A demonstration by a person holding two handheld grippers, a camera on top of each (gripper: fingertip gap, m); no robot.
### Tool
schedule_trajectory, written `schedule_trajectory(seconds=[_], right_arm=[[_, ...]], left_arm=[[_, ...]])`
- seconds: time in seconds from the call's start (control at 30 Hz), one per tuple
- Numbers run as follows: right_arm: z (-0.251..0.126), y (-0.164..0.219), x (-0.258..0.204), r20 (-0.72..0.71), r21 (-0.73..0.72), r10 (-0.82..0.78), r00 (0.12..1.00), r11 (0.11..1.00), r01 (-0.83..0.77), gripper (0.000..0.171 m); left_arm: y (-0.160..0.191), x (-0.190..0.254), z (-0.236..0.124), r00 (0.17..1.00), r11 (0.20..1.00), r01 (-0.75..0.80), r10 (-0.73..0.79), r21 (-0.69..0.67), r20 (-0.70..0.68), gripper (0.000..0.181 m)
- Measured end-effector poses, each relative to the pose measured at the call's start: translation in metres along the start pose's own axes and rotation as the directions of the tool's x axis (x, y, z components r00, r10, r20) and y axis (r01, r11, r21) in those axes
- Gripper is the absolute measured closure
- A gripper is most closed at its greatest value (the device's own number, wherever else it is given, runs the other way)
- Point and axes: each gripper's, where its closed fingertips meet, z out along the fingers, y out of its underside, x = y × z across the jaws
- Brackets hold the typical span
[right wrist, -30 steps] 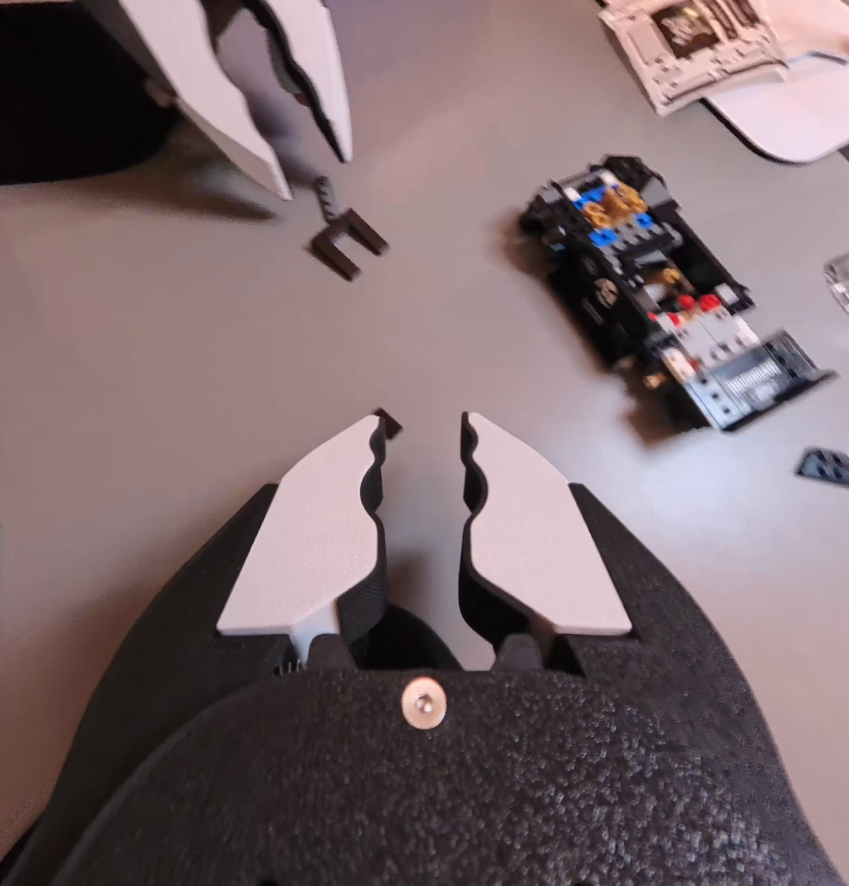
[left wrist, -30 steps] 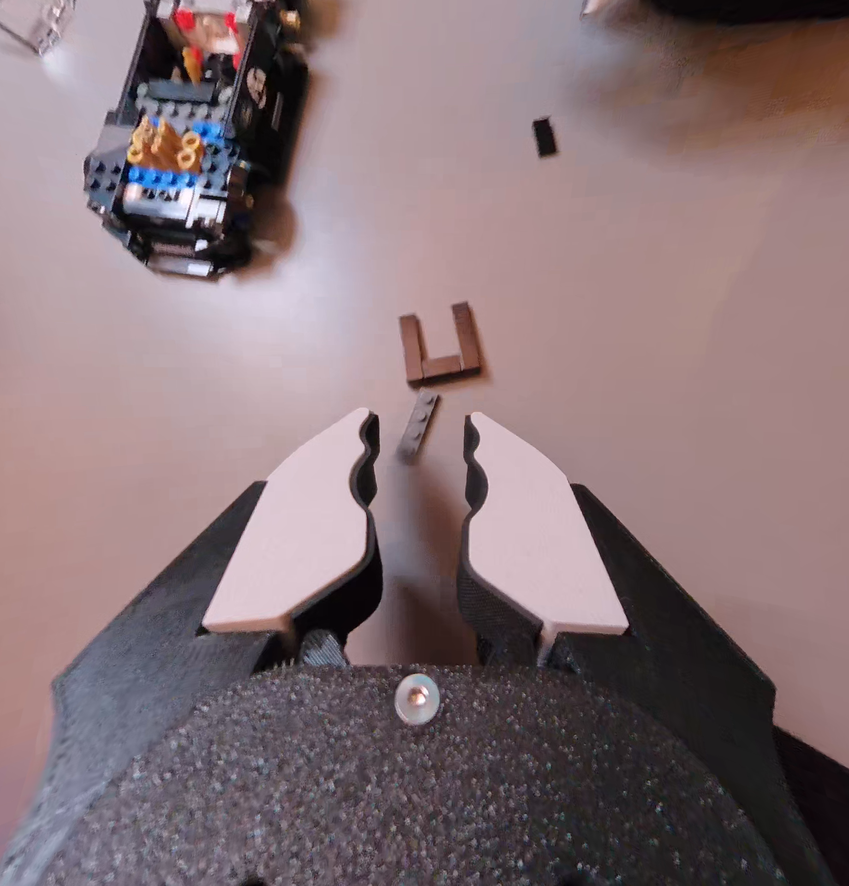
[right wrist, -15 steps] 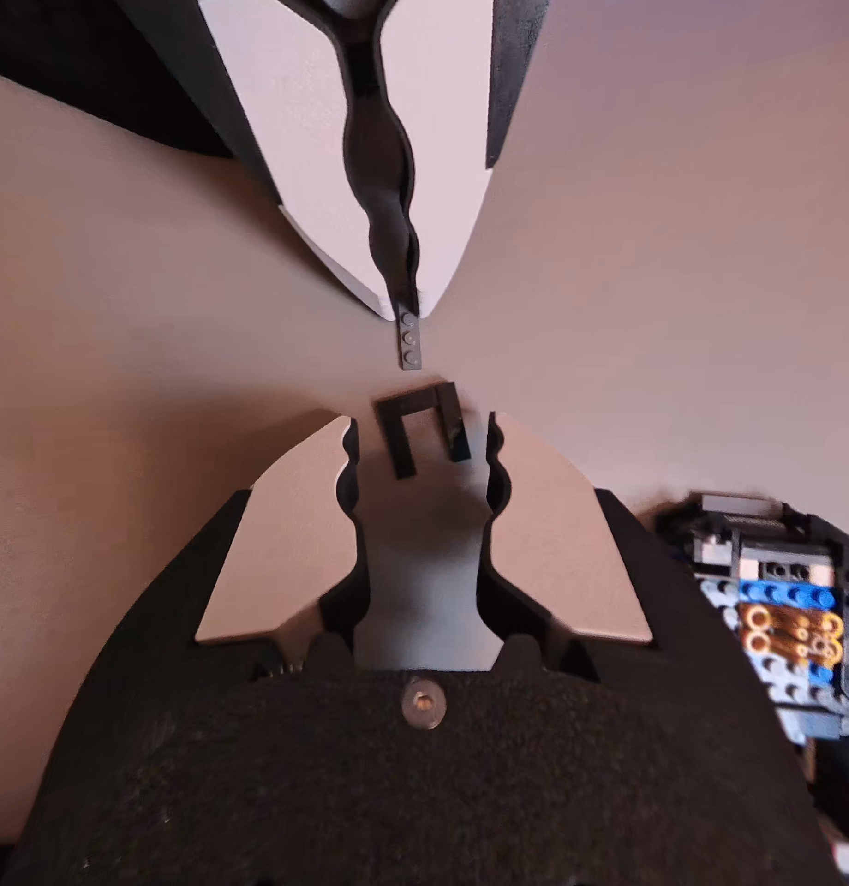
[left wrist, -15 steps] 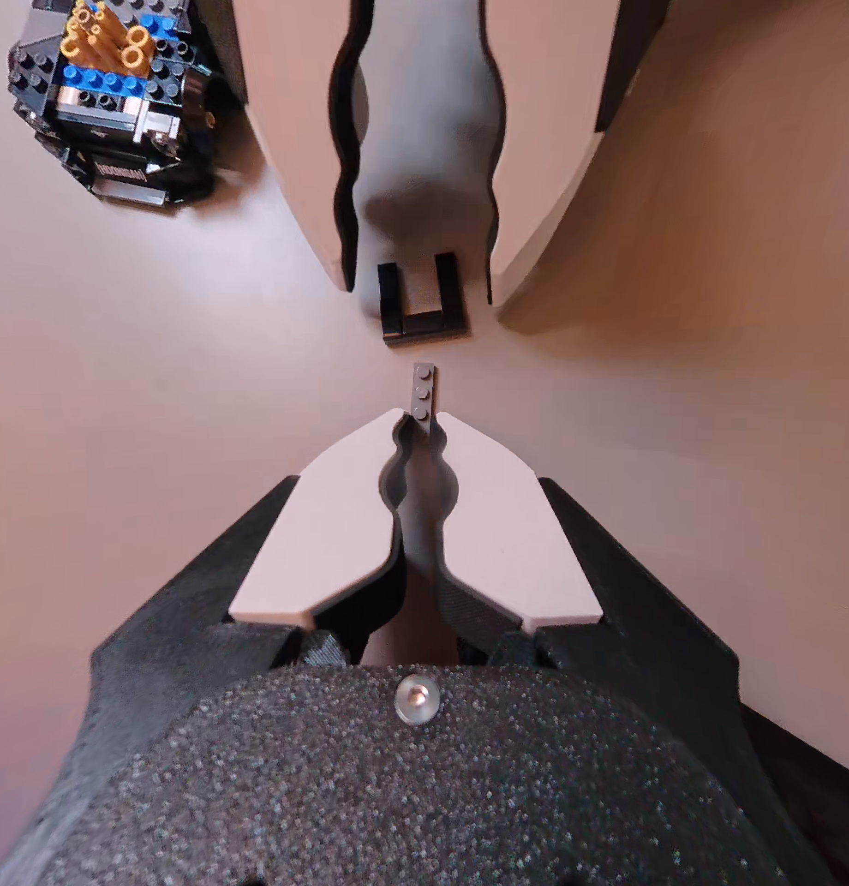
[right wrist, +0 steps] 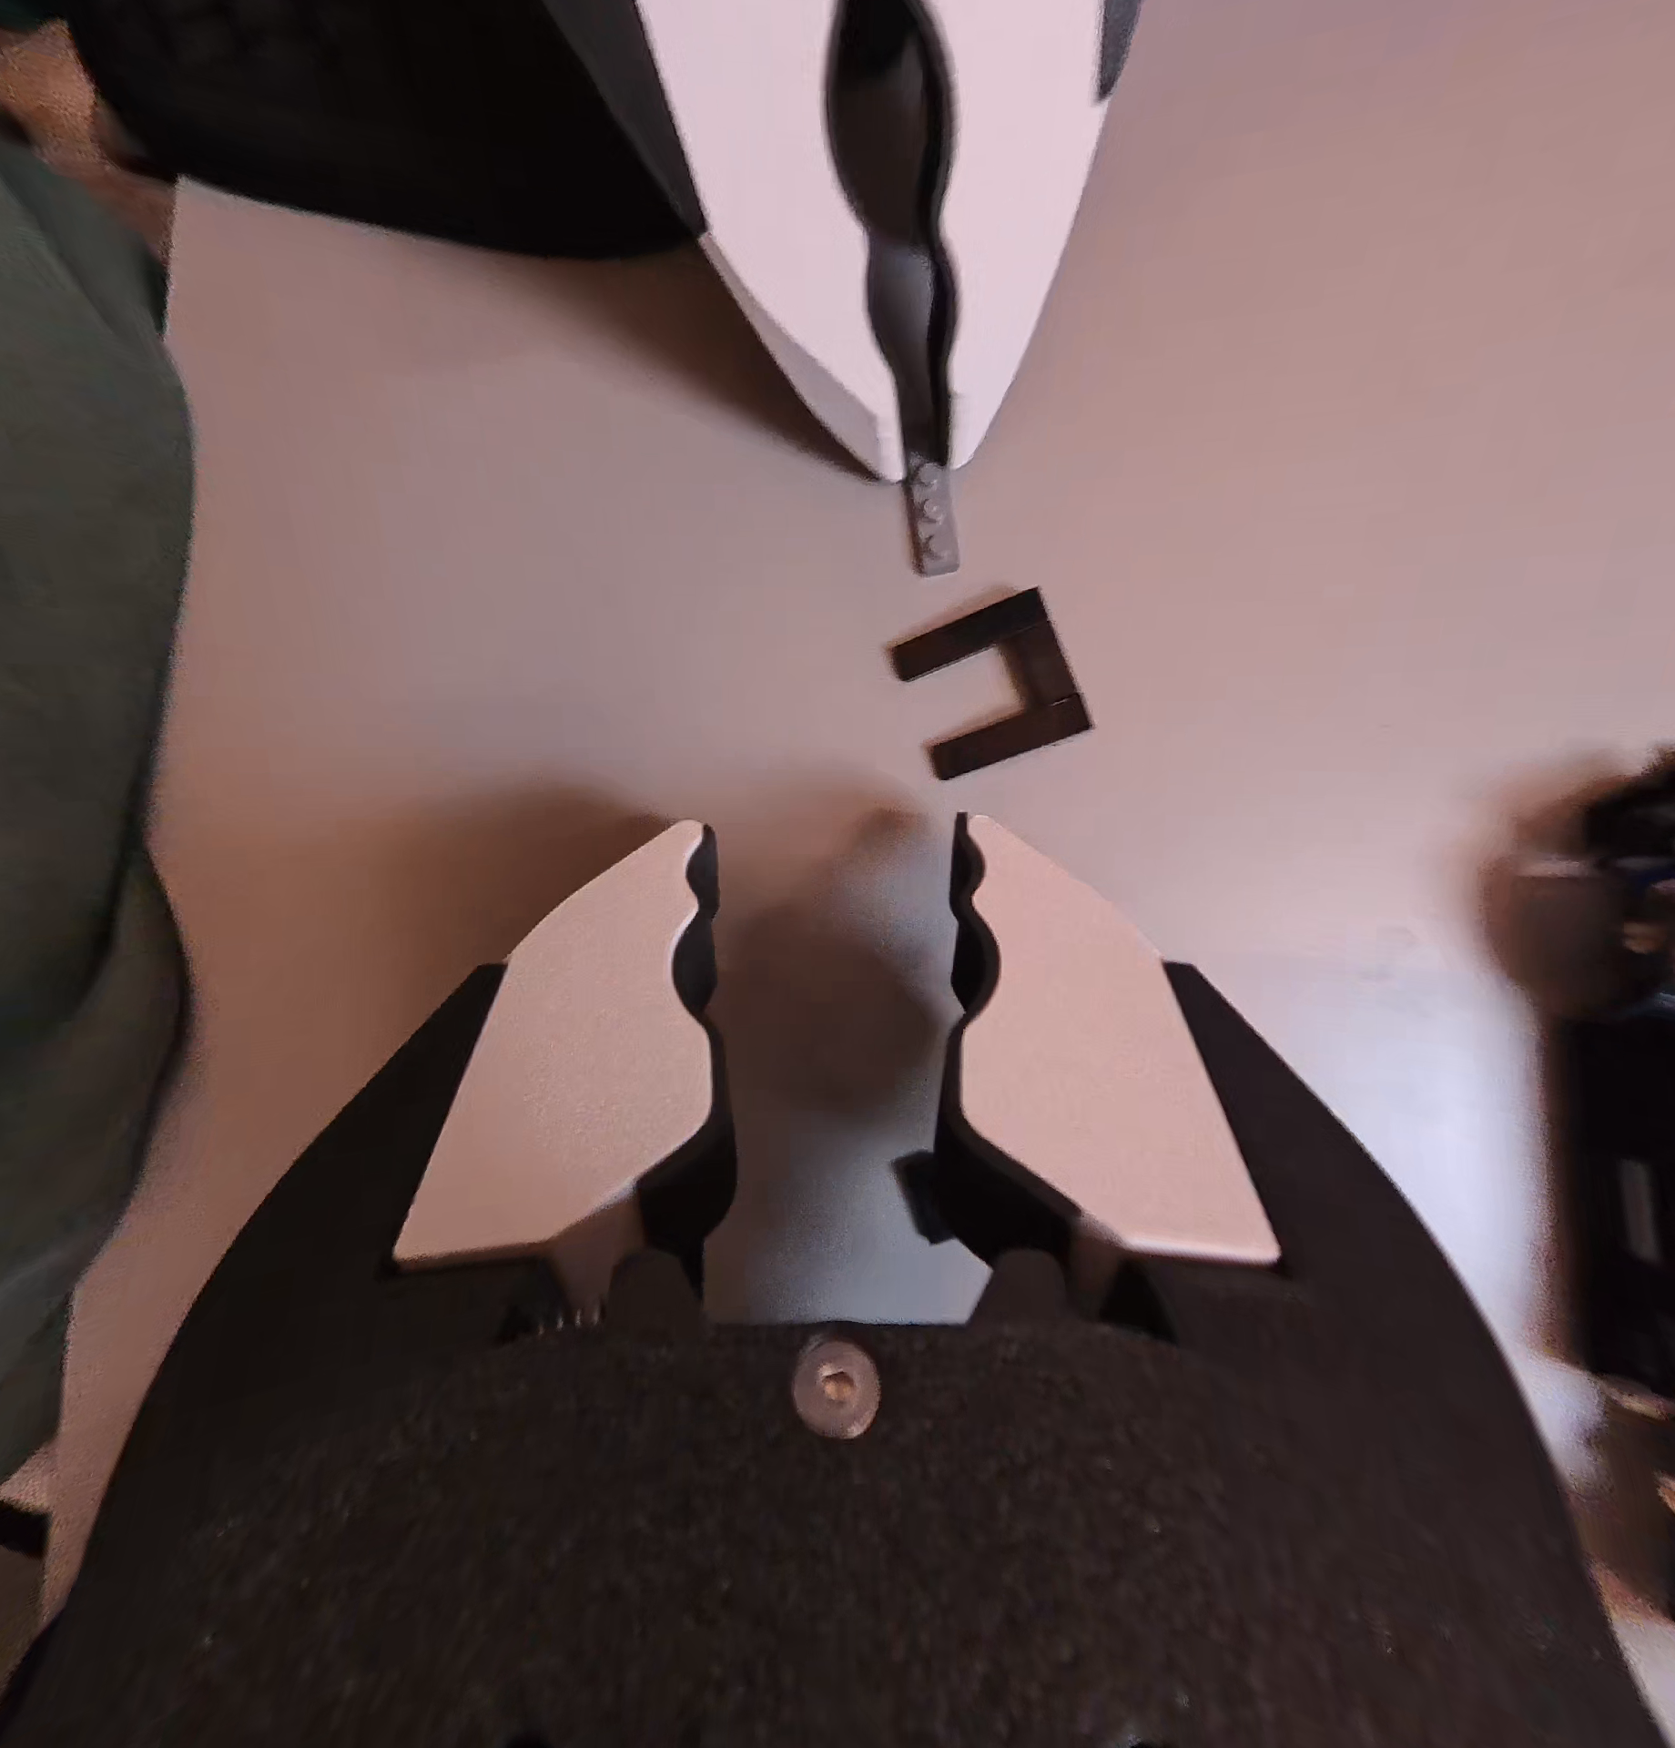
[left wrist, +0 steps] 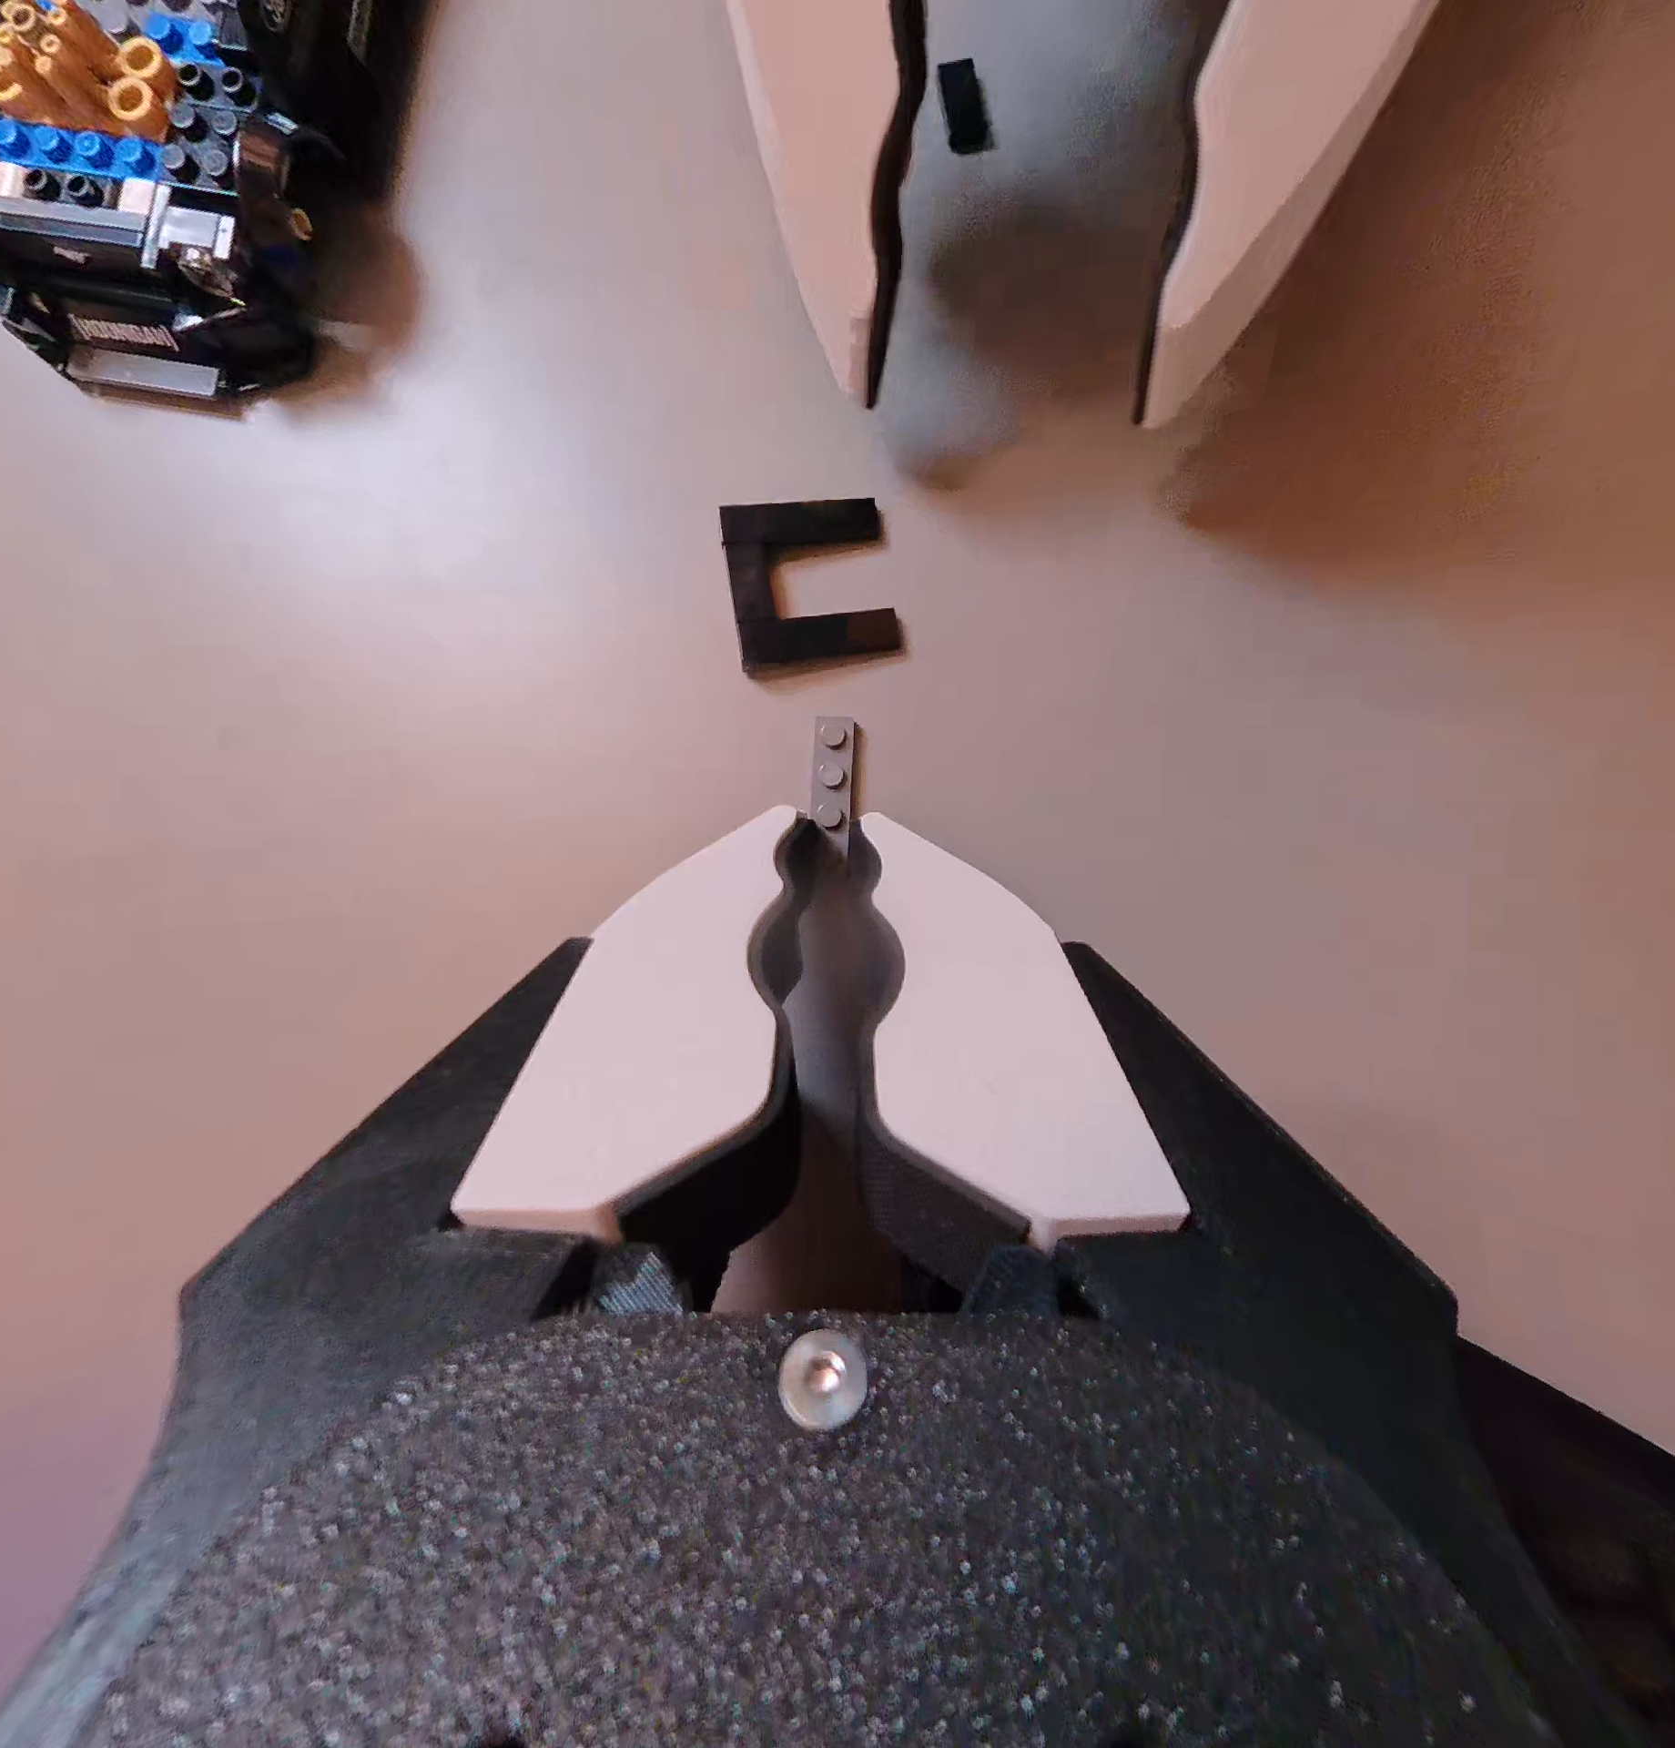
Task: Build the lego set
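Note:
My left gripper (left wrist: 832,821) is shut on a thin grey studded plate (left wrist: 834,777) that sticks out past its tips; it also shows in the right wrist view (right wrist: 932,525). A black U-shaped lego piece (left wrist: 808,585) lies flat on the table just beyond the plate, its open side to the right; in the right wrist view (right wrist: 999,683) it lies just ahead of my right gripper (right wrist: 834,842). My right gripper is open and empty, and faces the left one from the far side (left wrist: 1004,407). The partly built black lego car (left wrist: 124,189) sits at the upper left.
A small black lego piece (left wrist: 964,106) lies on the table between the right gripper's fingers, also seen in the right wrist view (right wrist: 919,1194). The car is a blurred dark shape at the right edge (right wrist: 1638,1088). A person's green sleeve (right wrist: 58,662) fills the left edge. The gap from one gripper's tips to the other's is roughly 8 cm. The small black lego piece (left wrist: 964,106) is closer to my right gripper, around 8 cm from its tips; the left tips are 15 cm off.
The left gripper closed on the grey plate and holds it. The right gripper came in around the U-shaped piece, then drew back; the U-shaped piece has turned about a quarter turn on the table.

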Motion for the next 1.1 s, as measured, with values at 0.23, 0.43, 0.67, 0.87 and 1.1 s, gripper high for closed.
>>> schedule_trajectory(seconds=[0.23, 0.43, 0.67, 0.87, 1.1], right_arm=[[0.000, -0.026, 0.039, -0.135, 0.028, -0.030, 0.990, 0.999, 0.034, 0.147], [0.021, -0.029, 0.044, -0.085, -0.140, -0.235, 0.968, 0.965, 0.222, 0.148], [0.027, -0.025, 0.046, -0.045, -0.193, -0.268, 0.962, 0.947, 0.255, 0.159], [0.026, -0.023, 0.044, -0.049, -0.172, -0.234, 0.971, 0.960, 0.223, 0.163], [0.004, -0.016, 0.044, -0.103, -0.106, -0.128, 0.986, 0.987, 0.117, 0.163]], left_arm=[[-0.008, 0.009, 0.006, 1.000, 1.000, -0.021, 0.022, 0.016, -0.019, 0.175], [-0.009, 0.015, 0.006, 0.999, 0.999, -0.023, 0.024, 0.035, -0.047, 0.170], [-0.008, 0.008, -0.006, 0.999, 0.997, 0.013, -0.009, 0.078, -0.042, 0.166], [-0.001, 0.008, 0.000, 0.999, 0.999, 0.022, -0.020, 0.042, -0.050, 0.166], [-0.013, 0.017, 0.009, 0.997, 0.997, 0.003, 0.003, 0.075, -0.075, 0.164]])
